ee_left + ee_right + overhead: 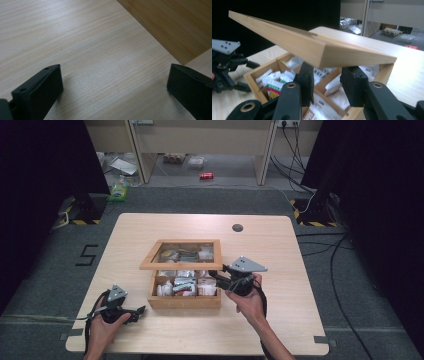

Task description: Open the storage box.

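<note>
Meanwhile, right gripper (pixel 327 82) fingers prop the lid (pixel 181 254) above the packet-filled box (pixel 184 301); left gripper (pixel 113 82) rests released.

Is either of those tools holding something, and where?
The right tool props the box lid up by its front edge; no clamp is visible. The left tool is empty.

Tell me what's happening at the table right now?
A person is working on a wooden compartment box of small packets. The right gripper sits under the front edge of the glass-paned lid, propping it part-way up; its jaws stand apart with nothing pinched between them. The left gripper rests open over bare table just left of the box, holding nothing.
</note>
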Motion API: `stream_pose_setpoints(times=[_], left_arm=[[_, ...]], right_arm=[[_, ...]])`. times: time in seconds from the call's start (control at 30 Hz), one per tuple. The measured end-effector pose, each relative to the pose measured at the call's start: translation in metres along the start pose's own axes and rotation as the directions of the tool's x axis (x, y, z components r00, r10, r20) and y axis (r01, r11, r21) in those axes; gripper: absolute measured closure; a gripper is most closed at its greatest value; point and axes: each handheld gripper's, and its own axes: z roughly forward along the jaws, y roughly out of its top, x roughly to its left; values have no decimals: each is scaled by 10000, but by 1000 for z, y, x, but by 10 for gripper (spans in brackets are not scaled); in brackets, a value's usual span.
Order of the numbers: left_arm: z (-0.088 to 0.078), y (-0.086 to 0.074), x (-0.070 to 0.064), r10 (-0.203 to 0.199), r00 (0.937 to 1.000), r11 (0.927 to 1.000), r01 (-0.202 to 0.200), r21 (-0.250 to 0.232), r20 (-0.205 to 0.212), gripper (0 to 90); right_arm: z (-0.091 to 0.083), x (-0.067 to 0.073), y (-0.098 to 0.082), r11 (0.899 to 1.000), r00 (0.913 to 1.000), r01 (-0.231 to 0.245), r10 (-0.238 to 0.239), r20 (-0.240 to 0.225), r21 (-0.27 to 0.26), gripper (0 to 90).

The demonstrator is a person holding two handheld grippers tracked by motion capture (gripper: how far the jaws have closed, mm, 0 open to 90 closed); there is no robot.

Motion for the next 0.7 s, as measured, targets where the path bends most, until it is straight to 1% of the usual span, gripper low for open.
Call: stream_pose_setpoints(times=[0.03, 0.3, 0.4, 0.47, 0.53, 0.63, 0.7], left_arm=[[0, 0, 0, -8, 10000, 10000, 8, -1, 3, 0], [0, 0, 0, 13, 10000, 10000, -13, 2, -6, 0], [0, 0, 0, 14, 10000, 10000, -14, 2, -7, 0], [0, 0, 0, 10, 10000, 10000, -10, 3, -4, 0], [0, 0, 0, 10, 10000, 10000, -10, 6, -5, 0], [0, 0, 0, 12, 10000, 10000, -12, 7, -6, 0], [0, 0, 0, 10, 10000, 10000, -10, 8, -6, 0]], right_arm=[[1, -1, 2, 10000, 10000, -49, 49, -17, -63, 631], [4, -6, 19, 9999, 9999, 39, -37, 94, -159, 632], [6, -8, 24, 9997, 9998, -190, 191, 59, -138, 632], [7, -8, 27, 9997, 9997, -248, 249, 32, -70, 632], [9, -10, 31, 9999, 9998, -133, 133, 112, -48, 630], [11, -11, 36, 9998, 9997, -201, 202, 155, -49, 629], [13, -12, 40, 9999, 9998, -105, 105, 187, -14, 629]])
